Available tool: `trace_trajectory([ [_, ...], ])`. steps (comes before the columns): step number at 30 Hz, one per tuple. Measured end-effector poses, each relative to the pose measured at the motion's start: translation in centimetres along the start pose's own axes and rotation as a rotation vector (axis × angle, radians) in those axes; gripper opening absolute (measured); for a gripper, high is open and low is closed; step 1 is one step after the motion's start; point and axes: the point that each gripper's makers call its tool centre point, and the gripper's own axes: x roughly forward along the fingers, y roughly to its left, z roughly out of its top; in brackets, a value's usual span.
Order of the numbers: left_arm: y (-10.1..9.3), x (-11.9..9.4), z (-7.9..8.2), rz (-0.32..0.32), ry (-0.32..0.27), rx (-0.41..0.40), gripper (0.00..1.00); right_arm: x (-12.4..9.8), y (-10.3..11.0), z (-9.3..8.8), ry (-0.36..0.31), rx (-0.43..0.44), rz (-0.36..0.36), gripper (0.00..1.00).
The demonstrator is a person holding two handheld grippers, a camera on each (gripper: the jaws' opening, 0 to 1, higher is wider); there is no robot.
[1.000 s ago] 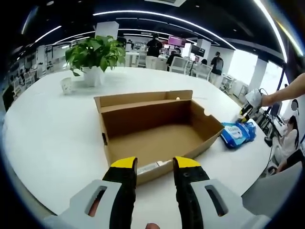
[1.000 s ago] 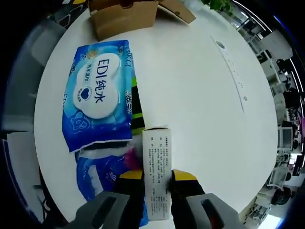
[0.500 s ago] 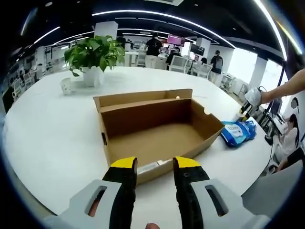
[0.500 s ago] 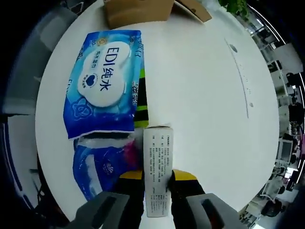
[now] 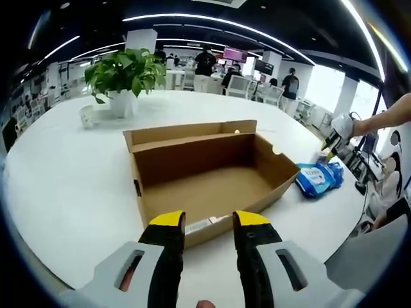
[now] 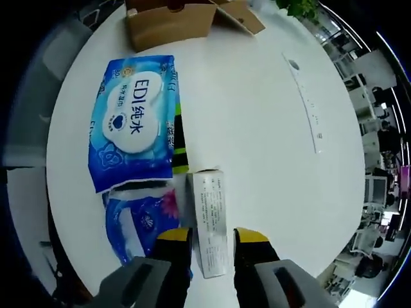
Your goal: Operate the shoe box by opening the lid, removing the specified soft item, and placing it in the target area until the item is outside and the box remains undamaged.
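The brown shoe box [image 5: 209, 168] stands with its lid off and its inside bare, just beyond my left gripper [image 5: 209, 221], whose yellow-tipped jaws are open and hold nothing. At the box's right a blue wipes pack [image 5: 319, 178] lies on the white table. My right gripper [image 5: 338, 130], held by a person's arm, hovers above that pack. In the right gripper view a small white carton [image 6: 209, 218] lies slightly tilted on the table between the open jaws of my right gripper [image 6: 212, 235]. The blue wipes pack [image 6: 133, 125] and a second blue pack [image 6: 137, 224] lie left of it. The shoe box [image 6: 170, 22] is at the top.
A potted plant [image 5: 122, 74] and a small white cup [image 5: 86, 115] stand at the far left of the white table [image 5: 70, 173]. A black and green item [image 6: 180, 138] pokes out beside the wipes. A long white strip [image 6: 305, 102] lies to the right. People stand in the background.
My right gripper has let go of the white carton and lifted; the carton now lies tilted on the table. The left gripper and shoe box have barely moved.
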Motion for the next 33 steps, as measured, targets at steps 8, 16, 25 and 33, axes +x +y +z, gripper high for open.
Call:
trace_trajectory([
  [8,-0.2,0.2,0.2,-0.013,-0.009,0.004,0.29,-2.1,-0.4,0.6,-0.045,0.084,-0.062,0.22],
  [16,-0.3,0.2,0.4,-0.026,-0.022,-0.003,0.29,-2.8,-0.1,1.3,-0.095,0.177,-0.101,0.22],
  [25,-0.7,0.3,0.6,-0.047,-0.037,-0.008,0.29,-5.3,0.3,4.6,-0.289,0.472,-0.179,0.22],
  [33,-1.3,0.2,0.9,-0.069,-0.048,-0.009,0.29,-6.6,2.2,7.7,-0.440,0.607,-0.168,0.22],
])
